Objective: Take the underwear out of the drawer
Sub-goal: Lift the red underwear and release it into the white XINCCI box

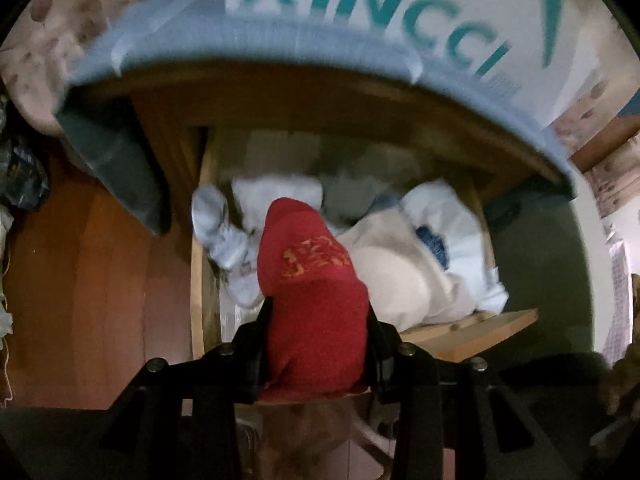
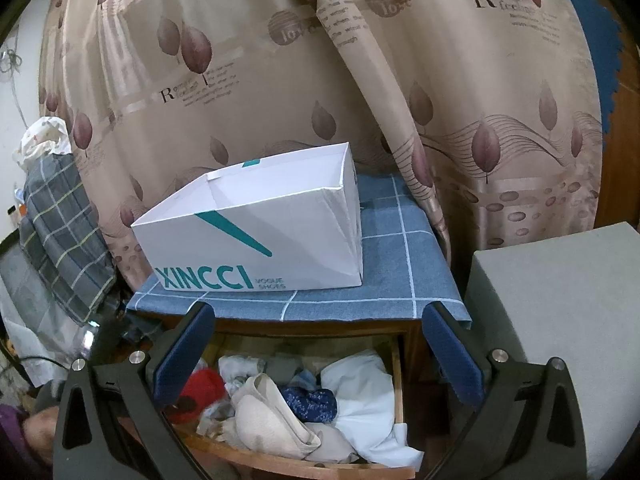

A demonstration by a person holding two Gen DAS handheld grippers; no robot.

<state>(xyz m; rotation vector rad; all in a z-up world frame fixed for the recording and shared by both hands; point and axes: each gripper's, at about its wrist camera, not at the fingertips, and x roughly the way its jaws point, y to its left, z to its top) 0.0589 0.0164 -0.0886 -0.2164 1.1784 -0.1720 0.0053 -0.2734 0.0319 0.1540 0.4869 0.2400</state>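
The left wrist view looks close into the open drawer (image 1: pixel 472 328). The right wrist view sits higher and farther back, facing the curtain (image 2: pixel 360 60). Both show drawer and shoebox (image 2: pixel 256 240).

A red knitted cloth garment with orange print (image 1: pixel 316 280) stands bunched upright over the open wooden drawer's (image 1: pixel 472 330) front edge, left side.

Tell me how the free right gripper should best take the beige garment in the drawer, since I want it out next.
Grip the beige garment at its raised folded ridge near the drawer's front, coming straight down from above. That fold humps above the white cloth and blue patterned piece, so the open right gripper could probably pinch it alone. The left gripper holds the red garment.
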